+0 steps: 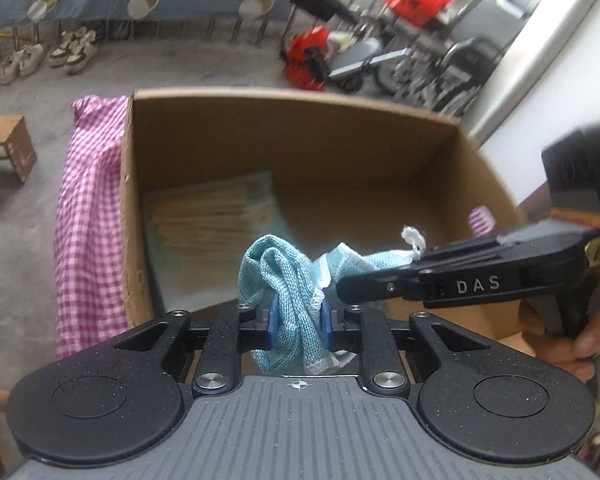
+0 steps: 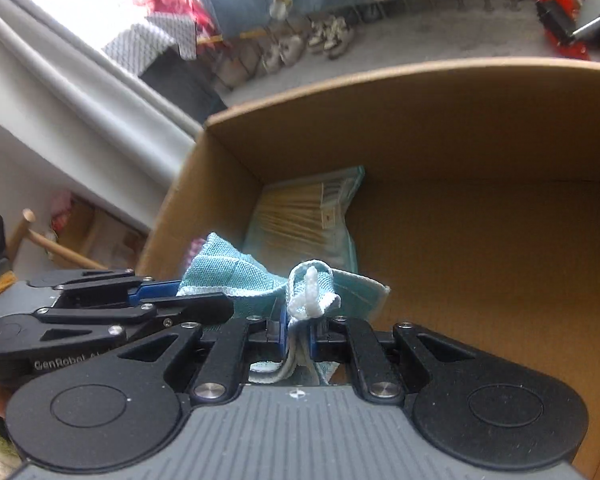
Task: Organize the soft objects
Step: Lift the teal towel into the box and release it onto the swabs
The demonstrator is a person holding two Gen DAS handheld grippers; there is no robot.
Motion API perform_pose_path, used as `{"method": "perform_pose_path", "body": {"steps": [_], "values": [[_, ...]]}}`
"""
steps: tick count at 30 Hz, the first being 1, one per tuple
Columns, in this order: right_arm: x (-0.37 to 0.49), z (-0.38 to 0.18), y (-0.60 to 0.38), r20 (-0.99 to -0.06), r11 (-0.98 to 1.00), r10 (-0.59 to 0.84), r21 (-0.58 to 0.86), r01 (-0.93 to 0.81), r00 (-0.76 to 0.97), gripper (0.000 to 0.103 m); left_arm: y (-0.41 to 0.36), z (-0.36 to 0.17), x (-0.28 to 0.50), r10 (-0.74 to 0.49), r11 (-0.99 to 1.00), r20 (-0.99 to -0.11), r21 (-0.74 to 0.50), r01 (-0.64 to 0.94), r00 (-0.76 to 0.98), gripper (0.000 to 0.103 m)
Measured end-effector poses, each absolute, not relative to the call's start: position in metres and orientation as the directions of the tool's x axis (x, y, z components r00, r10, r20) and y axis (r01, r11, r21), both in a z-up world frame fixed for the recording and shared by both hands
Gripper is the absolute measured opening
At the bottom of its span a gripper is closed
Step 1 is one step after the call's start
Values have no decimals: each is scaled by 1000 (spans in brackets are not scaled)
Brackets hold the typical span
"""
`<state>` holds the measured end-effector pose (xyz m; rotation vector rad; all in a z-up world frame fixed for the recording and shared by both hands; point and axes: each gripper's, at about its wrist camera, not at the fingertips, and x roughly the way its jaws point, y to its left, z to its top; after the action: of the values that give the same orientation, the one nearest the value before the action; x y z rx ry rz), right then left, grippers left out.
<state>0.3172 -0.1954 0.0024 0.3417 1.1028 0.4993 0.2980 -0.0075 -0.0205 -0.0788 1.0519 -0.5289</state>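
A: As seen nearest the lens in the left wrist view, the left gripper (image 1: 298,322) is clamped on a bunched fold of the teal cloth (image 1: 284,280), blue pads pressed against it on both sides. No gap between pad and fabric can be made out.

B: Noted. In the right wrist view, the right gripper (image 2: 298,330) is closed on the other end of that cloth (image 2: 236,280), with a white cord loop (image 2: 310,294) pinched at the same spot. The cloth is thus held between both tools, over the near edge of the cardboard box (image 1: 300,136).

A: Progress is judged as partial. One folded item, a striped beige and pale-green textile (image 1: 212,216), is already laid on the box floor at about 10 o'clock. The teal cloth is not yet set down; lowering and release are judged to remain.

B: Differences between views are recorded. A pink gingham fabric (image 1: 92,216) draped outside the box wall at 9 o'clock is shown by the left view only, and whether it awaits sorting cannot be told. A hand (image 1: 580,344) on the right tool's grip is also seen there alone.

A: Farther off, shoes (image 1: 48,56) on the floor at 11 o'clock and a wheelchair (image 1: 432,64) at 1 o'clock are recorded. A window with a grey curtain (image 2: 80,92) is given by the right view only.
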Motion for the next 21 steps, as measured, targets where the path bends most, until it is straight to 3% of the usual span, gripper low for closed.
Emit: {"method": "perform_pose_path", "body": {"steps": [2,5,7,8,14,15,16,21], "values": [[330,-12,-184,-794,848,529,486,-210,299,13,-9,-21,294,-438,875,-817,-289,389,376,34],[343,-34,-180,-850,874,483,453,-175,211,16,-5,-12,286,-478,853,-791,-315,416,381,54],[344,-40,-186,-864,887,461,440,-144,204,21,-1,-5,278,-486,853,-767,-311,420,418,74],[344,-39,-191,-862,886,463,445,-129,207,23,2,0,274,-481,857,-756,-297,421,445,78],[343,-14,-224,-850,892,443,449,-47,286,27,31,31,250,-489,864,-679,-291,411,548,85],[342,-8,-226,-846,892,443,451,-45,298,27,39,37,244,-489,867,-658,-295,402,573,91],[340,-1,-226,-839,889,448,455,-53,309,27,45,41,238,-485,872,-640,-299,388,597,96],[336,20,-193,-823,868,496,470,-158,276,27,78,54,201,-457,888,-559,-333,318,692,102]]}}
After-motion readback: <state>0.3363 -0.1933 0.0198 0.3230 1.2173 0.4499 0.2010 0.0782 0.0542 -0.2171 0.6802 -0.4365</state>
